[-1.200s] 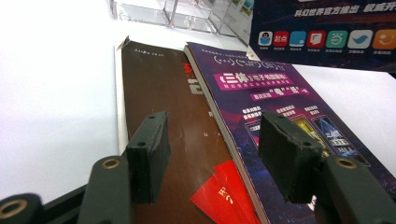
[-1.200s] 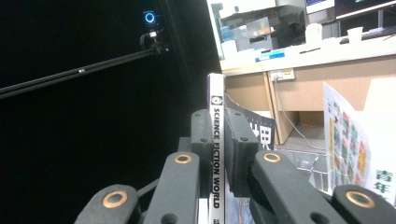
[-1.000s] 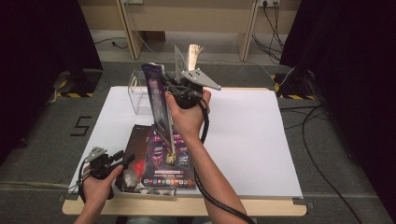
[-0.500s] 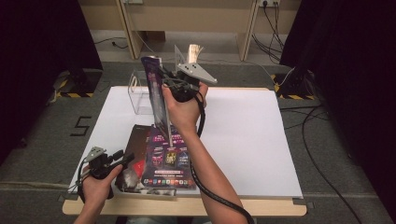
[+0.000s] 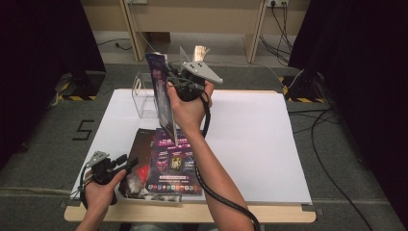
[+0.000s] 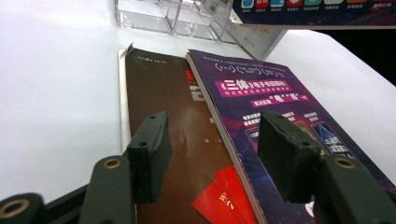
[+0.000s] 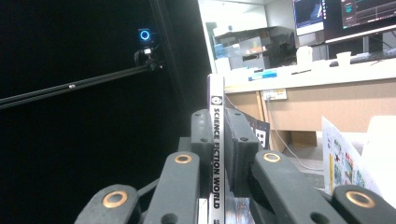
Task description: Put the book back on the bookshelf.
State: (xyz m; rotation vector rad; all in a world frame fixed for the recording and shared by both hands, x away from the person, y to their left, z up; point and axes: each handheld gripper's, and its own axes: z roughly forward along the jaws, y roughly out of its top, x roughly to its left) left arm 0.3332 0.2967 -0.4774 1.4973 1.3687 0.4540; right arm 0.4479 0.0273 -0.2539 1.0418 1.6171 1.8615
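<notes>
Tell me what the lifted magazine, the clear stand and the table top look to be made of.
Magazine: glossy printed paper, thin with a flat spine; the right tongs clamp it.
Stand: clear hard plastic, probably acrylic; see-through with bright edges.
Table top: matte white sheet, perhaps paper or laminate, over a pale wood-look edge.

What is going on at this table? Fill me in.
A person works with two handheld grippers. The right gripper is shut on the spine of a purple magazine, holding it upright above the white table beside a clear acrylic stand. The left gripper hovers open over a brown book and a second purple magazine lying flat side by side near the table's front edge.
</notes>
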